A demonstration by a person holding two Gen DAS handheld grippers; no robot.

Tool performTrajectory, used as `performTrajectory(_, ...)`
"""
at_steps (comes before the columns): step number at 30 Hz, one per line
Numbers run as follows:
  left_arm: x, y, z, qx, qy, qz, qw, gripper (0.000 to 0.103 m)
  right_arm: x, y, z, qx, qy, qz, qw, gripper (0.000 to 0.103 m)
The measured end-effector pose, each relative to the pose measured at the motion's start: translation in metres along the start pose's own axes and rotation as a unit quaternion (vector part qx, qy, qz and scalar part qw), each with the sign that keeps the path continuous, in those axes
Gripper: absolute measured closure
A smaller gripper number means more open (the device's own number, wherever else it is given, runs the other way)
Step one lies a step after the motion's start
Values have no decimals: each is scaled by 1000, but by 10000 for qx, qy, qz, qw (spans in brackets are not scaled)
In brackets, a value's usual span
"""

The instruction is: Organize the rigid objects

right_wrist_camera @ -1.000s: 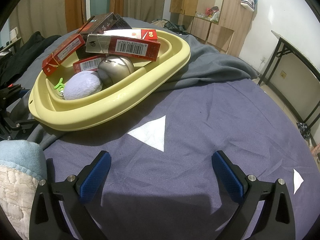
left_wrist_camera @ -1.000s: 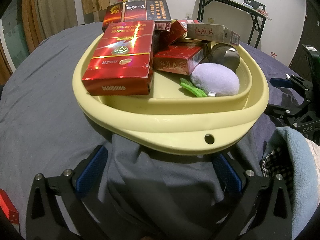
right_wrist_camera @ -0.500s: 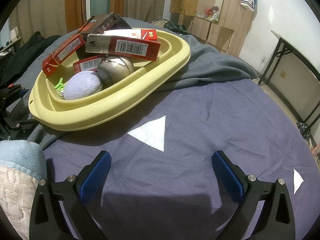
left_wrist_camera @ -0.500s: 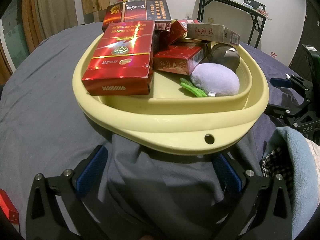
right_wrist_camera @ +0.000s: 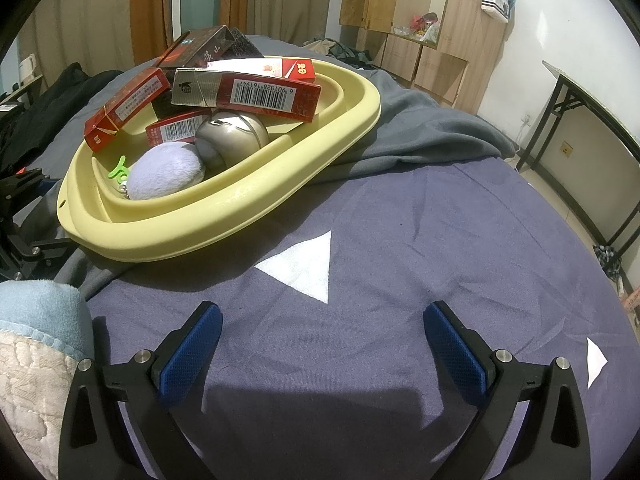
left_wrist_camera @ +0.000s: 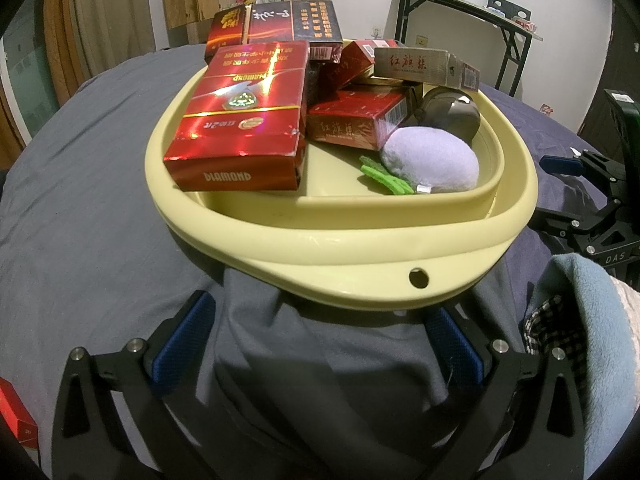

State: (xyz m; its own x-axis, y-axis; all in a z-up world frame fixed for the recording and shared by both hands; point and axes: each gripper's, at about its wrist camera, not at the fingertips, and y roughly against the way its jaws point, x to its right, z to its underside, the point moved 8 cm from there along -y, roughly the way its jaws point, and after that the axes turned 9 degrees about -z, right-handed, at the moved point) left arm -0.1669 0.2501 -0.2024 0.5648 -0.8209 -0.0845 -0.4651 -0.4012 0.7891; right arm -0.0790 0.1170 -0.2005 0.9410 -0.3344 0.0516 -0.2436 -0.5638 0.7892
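Note:
A pale yellow basin (left_wrist_camera: pixel 360 248) (right_wrist_camera: pixel 224 224) rests on grey cloth and holds several red cartons, among them a large Diamond carton (left_wrist_camera: pixel 240 120), a lilac plush ball (left_wrist_camera: pixel 430 164) (right_wrist_camera: pixel 164 176), a green clip (left_wrist_camera: pixel 384 176) and a metal ball (left_wrist_camera: pixel 452 114) (right_wrist_camera: pixel 230 138). My left gripper (left_wrist_camera: pixel 316 340) is open and empty just in front of the basin's near rim. My right gripper (right_wrist_camera: pixel 322 346) is open and empty over the blue sheet, right of the basin. It also shows in the left wrist view (left_wrist_camera: pixel 592 208).
A grey garment (right_wrist_camera: pixel 420 136) lies under and behind the basin. A light blue blanket (left_wrist_camera: pixel 588 320) (right_wrist_camera: pixel 36 308) sits between the grippers. A red box corner (left_wrist_camera: pixel 16 412) lies at the far left. White triangles (right_wrist_camera: pixel 304 268) mark the sheet. A black-legged table (left_wrist_camera: pixel 460 20) stands behind.

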Motion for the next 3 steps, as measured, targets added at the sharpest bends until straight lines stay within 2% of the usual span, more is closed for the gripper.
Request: performTrajectory(3, 0, 0, 0, -3, -3, -4, 10000, 0, 0, 0, 0, 0, 0, 0, 10000, 0)
